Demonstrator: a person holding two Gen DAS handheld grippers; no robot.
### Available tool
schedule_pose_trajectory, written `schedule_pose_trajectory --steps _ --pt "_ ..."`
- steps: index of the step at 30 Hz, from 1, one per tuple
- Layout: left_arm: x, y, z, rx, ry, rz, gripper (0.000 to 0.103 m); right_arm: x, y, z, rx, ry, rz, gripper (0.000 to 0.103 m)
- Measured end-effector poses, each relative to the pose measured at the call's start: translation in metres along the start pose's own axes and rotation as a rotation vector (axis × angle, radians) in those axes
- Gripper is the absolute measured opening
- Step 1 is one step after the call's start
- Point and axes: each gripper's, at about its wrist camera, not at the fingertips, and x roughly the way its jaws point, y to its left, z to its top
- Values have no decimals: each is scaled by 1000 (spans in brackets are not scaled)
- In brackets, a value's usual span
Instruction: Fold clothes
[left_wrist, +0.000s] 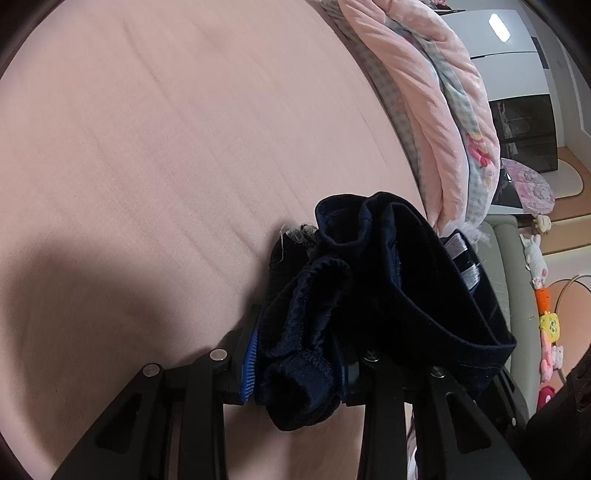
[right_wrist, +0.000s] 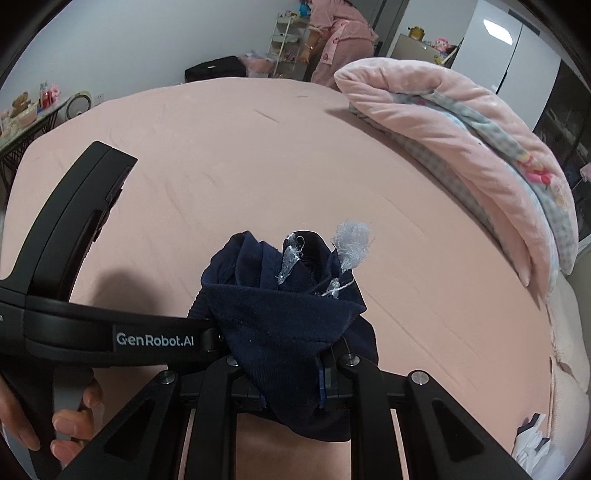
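The left gripper (left_wrist: 295, 363) pinches a bunched navy garment (left_wrist: 369, 295), its ribbed elastic hem between the blue pads (left_wrist: 248, 363), above a pink bed sheet (left_wrist: 166, 147). A folded pink quilt (left_wrist: 436, 110) lies toward one o'clock; plush toys (left_wrist: 546, 317) line the floor at three o'clock.

Home bedroom: pink-sheeted bed (right_wrist: 258, 155), folded quilt (right_wrist: 461, 147), plush toys (left_wrist: 546, 325).

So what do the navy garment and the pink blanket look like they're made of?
Navy garment: probably matte cotton knit, with ribbed elastic edging and frayed white lace trim. Pink blanket: looks like soft plush fleece, fuzzy nap, backed with checked printed fabric.
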Motion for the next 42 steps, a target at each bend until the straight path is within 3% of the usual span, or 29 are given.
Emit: schedule_pose_trajectory --steps 5,7,9,13,20,29,42 --pt "0 0 3 6 19 -16 31 1 2 -3 -14 14 22 16" --pt "-2 -4 6 -3 39 -2 32 3 1 -5 12 29 69 16" --pt "-6 -9 9 0 51 29 37 4 -2 -8 33 35 92 16" --pt "-24 -27 14 96 34 150 57 5 0 -10 36 32 96 16" --pt "-62 -24 31 31 7 42 58 6 17 -11 -39 14 46 17" --pt "-50 -16 41 -64 145 -133 60 12 39 -16 -152 11 -30 17" --pt "-25 -18 29 -73 250 -194 61 15 41 -14 -150 34 -19 19"
